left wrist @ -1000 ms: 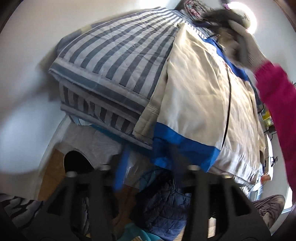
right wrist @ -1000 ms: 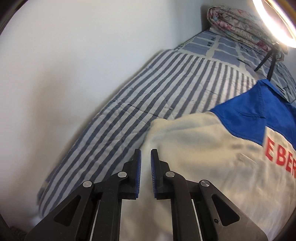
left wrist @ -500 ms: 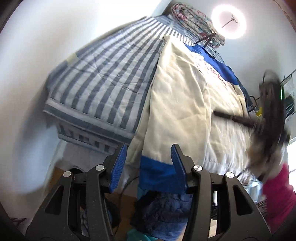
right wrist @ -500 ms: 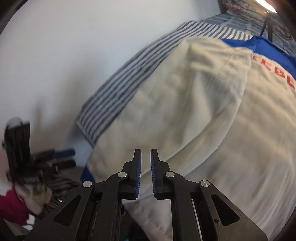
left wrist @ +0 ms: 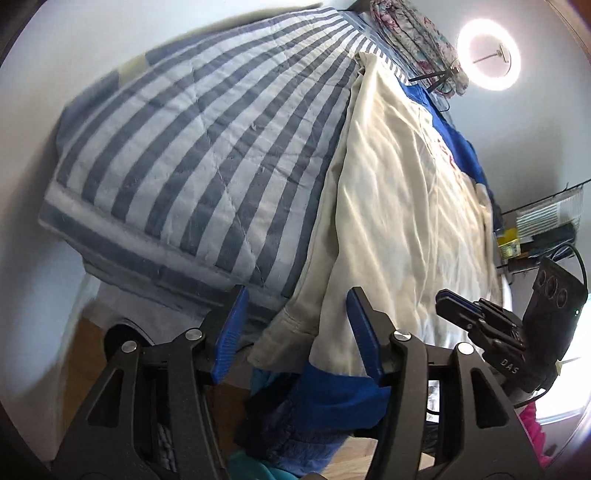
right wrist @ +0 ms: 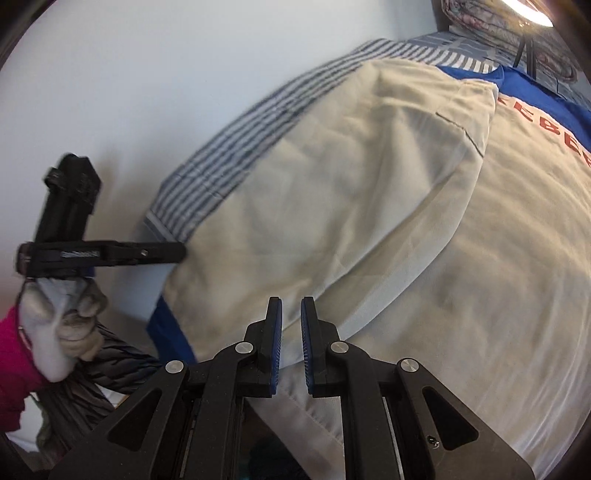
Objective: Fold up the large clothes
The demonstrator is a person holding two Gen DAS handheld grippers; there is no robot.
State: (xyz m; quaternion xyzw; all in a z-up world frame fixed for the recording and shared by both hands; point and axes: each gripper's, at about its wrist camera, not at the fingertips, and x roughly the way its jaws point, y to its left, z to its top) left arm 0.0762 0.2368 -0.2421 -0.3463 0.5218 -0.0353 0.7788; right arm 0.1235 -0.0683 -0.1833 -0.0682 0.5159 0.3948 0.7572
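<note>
A large cream jacket (left wrist: 399, 206) with blue trim and red letters lies spread on a striped bed (left wrist: 192, 155); one sleeve is folded across its body (right wrist: 332, 192). My left gripper (left wrist: 295, 328) is open, its jaws on either side of the cream sleeve cuff and blue hem hanging over the bed's near edge. My right gripper (right wrist: 291, 347) has its pads almost together with nothing between them, hovering over the jacket's lower edge. It also shows at the right of the left wrist view (left wrist: 480, 317). The left gripper shows at the left of the right wrist view (right wrist: 99, 253).
A white wall (right wrist: 147, 92) runs along the bed's far side. A ring light (left wrist: 489, 55) on a tripod and a folded floral quilt (left wrist: 410, 33) stand at the bed's head. Dark blue clothes (left wrist: 295, 424) lie on the floor below. A wire shelf (left wrist: 539, 229) is at the right.
My left gripper has come closer to the hanging cuff, with its jaws wider around it. My right gripper has moved down the jacket toward its lower edge, still nearly closed.
</note>
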